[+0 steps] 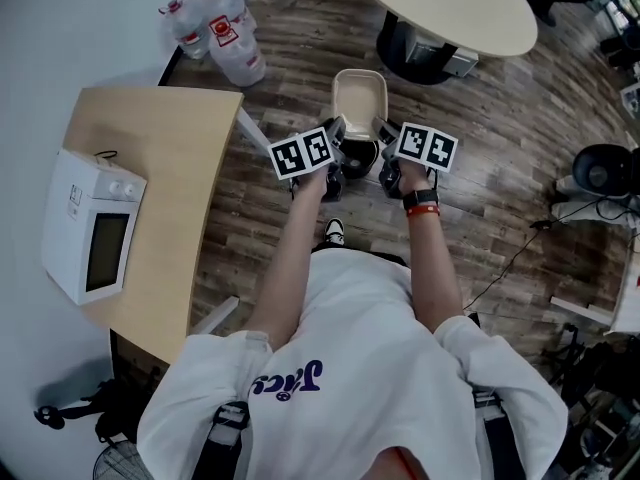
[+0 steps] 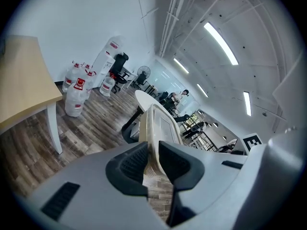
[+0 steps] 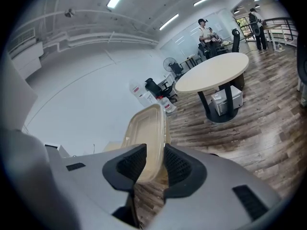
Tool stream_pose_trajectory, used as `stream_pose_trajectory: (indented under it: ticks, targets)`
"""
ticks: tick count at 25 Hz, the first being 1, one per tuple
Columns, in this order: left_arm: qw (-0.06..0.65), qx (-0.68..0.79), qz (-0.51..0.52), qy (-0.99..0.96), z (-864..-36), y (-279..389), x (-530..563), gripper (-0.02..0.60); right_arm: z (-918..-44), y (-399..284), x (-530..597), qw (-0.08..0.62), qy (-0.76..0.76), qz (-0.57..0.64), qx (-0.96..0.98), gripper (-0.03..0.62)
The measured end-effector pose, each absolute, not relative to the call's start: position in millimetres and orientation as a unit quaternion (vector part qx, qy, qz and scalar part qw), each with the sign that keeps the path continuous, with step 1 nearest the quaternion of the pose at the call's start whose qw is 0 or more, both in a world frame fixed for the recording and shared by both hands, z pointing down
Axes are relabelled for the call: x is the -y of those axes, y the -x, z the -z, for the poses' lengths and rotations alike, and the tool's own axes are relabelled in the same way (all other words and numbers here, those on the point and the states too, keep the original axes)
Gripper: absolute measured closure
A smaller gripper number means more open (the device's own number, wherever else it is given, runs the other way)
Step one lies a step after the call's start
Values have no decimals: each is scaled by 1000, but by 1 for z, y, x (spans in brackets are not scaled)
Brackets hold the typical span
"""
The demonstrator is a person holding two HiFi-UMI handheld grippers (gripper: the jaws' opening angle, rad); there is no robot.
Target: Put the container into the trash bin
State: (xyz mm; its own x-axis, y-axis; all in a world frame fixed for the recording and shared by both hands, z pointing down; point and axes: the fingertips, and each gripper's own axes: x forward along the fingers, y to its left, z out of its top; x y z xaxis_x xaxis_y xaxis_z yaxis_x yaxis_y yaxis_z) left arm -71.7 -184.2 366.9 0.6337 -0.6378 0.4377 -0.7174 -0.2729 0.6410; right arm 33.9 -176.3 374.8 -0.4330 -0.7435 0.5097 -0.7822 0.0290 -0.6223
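The left claw [image 1: 336, 133] and the right claw [image 1: 384, 130] each pinch one side rim of the container [image 1: 360, 96], probably for steady carrying. It hangs between them above the floor [image 1: 480, 148]. No bin is visible.

No wording can be read for certain. The purple script on the white shirt [image 1: 285, 380] is unclear, and the red labels on the far-left water bottles [image 1: 228, 30] are too small.

One container [image 1: 360, 96], two grippers [image 1: 338, 131] [image 1: 383, 128], two tables [image 1: 150, 168] [image 1: 450, 8], one microwave [image 1: 95, 228].
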Motion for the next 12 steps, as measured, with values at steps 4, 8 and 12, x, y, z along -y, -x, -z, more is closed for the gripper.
stream_pose_trajectory:
  ticks: [4, 8, 12]
  targets:
    - [437, 412, -54, -798, -378, 78, 200, 499, -384, -27, 188, 25, -543, -452, 707, 462]
    - [443, 405, -65, -797, -389, 75, 218, 499, -394, -30, 203, 27, -553, -459, 695, 462]
    - [447, 407, -77, -793, -402, 69, 237, 499, -409, -35, 222, 25, -552, -472, 687, 462]
